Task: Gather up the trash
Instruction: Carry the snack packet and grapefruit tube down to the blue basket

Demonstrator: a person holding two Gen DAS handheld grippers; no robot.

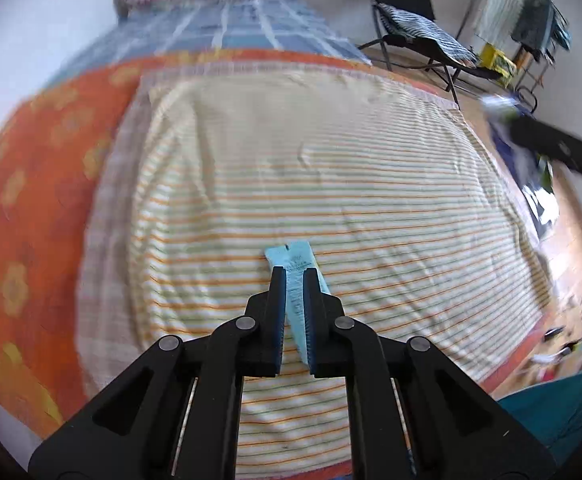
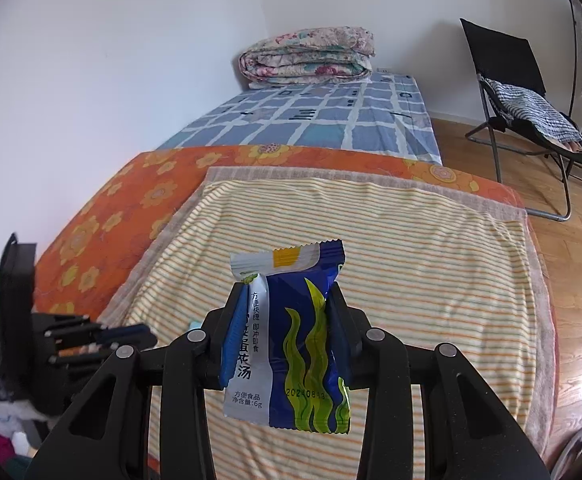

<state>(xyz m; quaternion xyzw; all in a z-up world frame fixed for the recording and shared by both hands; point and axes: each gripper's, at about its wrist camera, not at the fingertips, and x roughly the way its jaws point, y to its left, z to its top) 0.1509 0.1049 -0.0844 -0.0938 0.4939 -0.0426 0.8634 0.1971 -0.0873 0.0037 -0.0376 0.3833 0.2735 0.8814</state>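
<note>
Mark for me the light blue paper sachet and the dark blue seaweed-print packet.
light blue paper sachet (image 1: 291,258): left wrist view, end beyond the fingertips.
dark blue seaweed-print packet (image 2: 295,300): right wrist view, upper front face.

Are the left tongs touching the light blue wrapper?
Touching. The left wrist view shows the left tongs shut on the light blue wrapper, both fingers pressed against its sides.

Folded quilt (image 2: 307,58) at bed's (image 2: 311,120) far end, chair (image 2: 507,68) right.
</note>
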